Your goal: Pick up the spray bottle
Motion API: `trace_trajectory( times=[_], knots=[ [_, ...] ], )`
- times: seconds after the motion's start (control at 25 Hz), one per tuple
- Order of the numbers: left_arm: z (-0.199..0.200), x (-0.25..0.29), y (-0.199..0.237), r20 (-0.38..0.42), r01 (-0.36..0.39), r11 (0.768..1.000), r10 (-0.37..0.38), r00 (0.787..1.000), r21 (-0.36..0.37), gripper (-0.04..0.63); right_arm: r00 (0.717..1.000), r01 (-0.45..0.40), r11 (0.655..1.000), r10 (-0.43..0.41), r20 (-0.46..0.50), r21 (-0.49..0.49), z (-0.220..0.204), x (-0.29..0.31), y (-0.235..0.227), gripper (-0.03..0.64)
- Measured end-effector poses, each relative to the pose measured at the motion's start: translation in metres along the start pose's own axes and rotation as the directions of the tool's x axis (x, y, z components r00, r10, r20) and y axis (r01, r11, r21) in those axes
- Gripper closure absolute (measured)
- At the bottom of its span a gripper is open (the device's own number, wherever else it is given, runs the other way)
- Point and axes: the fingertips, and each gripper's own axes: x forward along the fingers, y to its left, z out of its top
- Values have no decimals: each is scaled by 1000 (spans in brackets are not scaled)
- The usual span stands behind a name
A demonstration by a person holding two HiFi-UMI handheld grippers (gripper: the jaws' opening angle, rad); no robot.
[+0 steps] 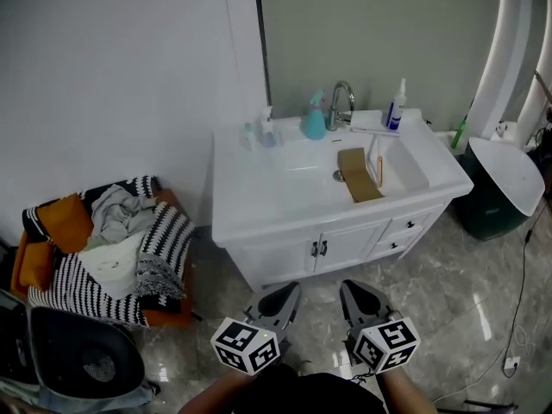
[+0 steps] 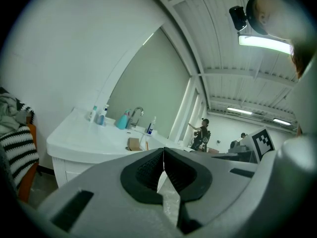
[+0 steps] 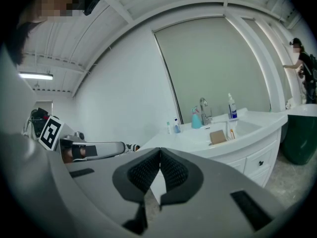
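Note:
The teal spray bottle (image 1: 314, 121) stands at the back of the white vanity top (image 1: 259, 197), just left of the faucet (image 1: 342, 102). It also shows in the left gripper view (image 2: 122, 120) and the right gripper view (image 3: 196, 119). Both grippers are low in the head view, in front of the cabinet and well short of the bottle. My left gripper (image 1: 291, 290) is shut with nothing in it, its pads meeting (image 2: 163, 150). My right gripper (image 1: 348, 286) is shut and empty too (image 3: 160, 152).
A white bottle with a blue label (image 1: 396, 107) stands right of the faucet. A brown cloth (image 1: 358, 173) hangs into the sink. An orange chair piled with striped clothes (image 1: 112, 248) stands left, a dark bin with a white lid (image 1: 500, 184) right, and a round black fan (image 1: 82, 360) at lower left.

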Motion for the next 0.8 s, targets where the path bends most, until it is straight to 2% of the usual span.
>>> trace_trajectory(
  times=[0.4,0.8],
  knots=[
    [-1,26,15,-8,-13,1000,13,1000,-19,588,1000,-13,1000,13,-22,3,-1,21,-22,611],
    [10,56,30,-19,13,1000,-13,1000,-8,588,1000,-10,1000,10,-23,18,6,49,-40,611]
  ],
)
